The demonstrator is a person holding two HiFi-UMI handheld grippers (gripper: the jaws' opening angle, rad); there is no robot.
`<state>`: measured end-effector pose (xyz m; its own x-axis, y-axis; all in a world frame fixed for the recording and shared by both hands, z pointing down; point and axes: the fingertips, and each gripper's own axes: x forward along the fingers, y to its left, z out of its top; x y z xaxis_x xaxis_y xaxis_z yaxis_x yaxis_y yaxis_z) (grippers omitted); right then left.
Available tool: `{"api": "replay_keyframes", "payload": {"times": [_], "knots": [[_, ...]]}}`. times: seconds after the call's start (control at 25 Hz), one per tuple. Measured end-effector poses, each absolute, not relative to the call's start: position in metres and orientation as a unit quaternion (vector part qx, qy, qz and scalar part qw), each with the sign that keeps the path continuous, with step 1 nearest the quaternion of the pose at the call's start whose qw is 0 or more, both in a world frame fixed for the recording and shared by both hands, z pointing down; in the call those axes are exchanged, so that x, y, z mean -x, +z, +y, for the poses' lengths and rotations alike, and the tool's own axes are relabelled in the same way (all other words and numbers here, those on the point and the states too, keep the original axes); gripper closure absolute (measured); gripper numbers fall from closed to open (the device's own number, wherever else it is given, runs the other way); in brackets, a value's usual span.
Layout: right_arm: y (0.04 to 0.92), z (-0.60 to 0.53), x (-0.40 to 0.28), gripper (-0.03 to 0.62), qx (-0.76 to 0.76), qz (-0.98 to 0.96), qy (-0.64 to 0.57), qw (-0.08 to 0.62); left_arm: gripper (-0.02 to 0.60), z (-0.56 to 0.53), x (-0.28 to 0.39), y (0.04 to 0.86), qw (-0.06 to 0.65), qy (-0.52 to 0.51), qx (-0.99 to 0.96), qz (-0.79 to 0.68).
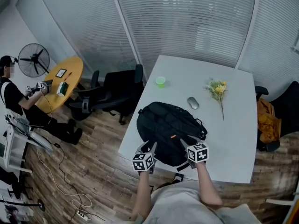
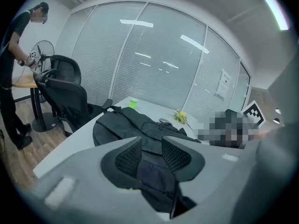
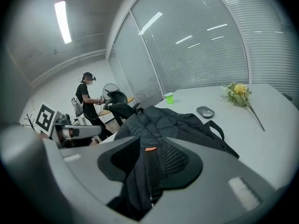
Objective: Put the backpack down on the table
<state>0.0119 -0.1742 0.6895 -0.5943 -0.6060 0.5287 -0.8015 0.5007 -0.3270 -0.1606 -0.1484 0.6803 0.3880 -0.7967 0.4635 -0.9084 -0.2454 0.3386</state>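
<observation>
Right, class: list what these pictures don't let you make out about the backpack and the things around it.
- Near edge of the backpack: head view, covered by the left gripper and right gripper.
- Things on the yellow table: head view, too small.
- The orange bundle: head view, too small to identify.
- Fabric below the jaws: both gripper views, hidden by the gripper bodies.

my shirt point(image 1: 182, 200): light grey, with short sleeves.
my left gripper point(image 2: 151, 146): smooth grey shell that ends in two rounded jaws.
left pads point(image 2: 128, 158): black and bumpy, like a net.
left cube point(image 1: 143, 162): white, with black square marks on its sides.
my right gripper point(image 3: 150, 148): the same grey shell and rounded jaws.
right pad point(image 3: 174, 158): black with tiny dots.
right cube point(image 1: 197, 153): white with black squares too.
little patches point(image 3: 243, 193): pale rectangles on my grey shells.
</observation>
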Motion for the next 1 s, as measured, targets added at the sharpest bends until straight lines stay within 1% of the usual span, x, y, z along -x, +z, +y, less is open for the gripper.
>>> {"api": "replay_keyframes", "payload": {"times": [0.2,0.32,0.36,0.4,0.44,0.48,1.0], "knots": [[0.689,-0.173,-0.014,0.514,-0.417,-0.847,0.282,0.170,0.492,-0.146,0.157,0.680,0.283,0.092,-0.789,-0.538],[0.686,-0.173,-0.015,0.546,-0.421,-0.846,0.283,0.165,0.543,-0.146,0.158,0.675,0.278,0.087,-0.789,-0.541],[0.685,-0.173,-0.016,0.555,-0.422,-0.845,0.284,0.164,0.570,-0.145,0.158,0.674,0.277,0.086,-0.790,-0.541],[0.685,-0.173,-0.017,0.570,-0.423,-0.845,0.285,0.162,0.580,-0.145,0.158,0.674,0.277,0.086,-0.790,-0.540],[0.684,-0.173,-0.017,0.592,-0.423,-0.845,0.286,0.160,0.580,-0.145,0.157,0.673,0.277,0.086,-0.791,-0.539],[0.683,-0.173,-0.016,0.594,-0.422,-0.846,0.286,0.158,0.580,-0.145,0.157,0.673,0.277,0.087,-0.791,-0.538],[0.690,-0.176,-0.021,0.594,-0.430,-0.839,0.294,0.157,0.581,-0.149,0.167,0.682,0.283,0.114,-0.775,-0.554]]}}
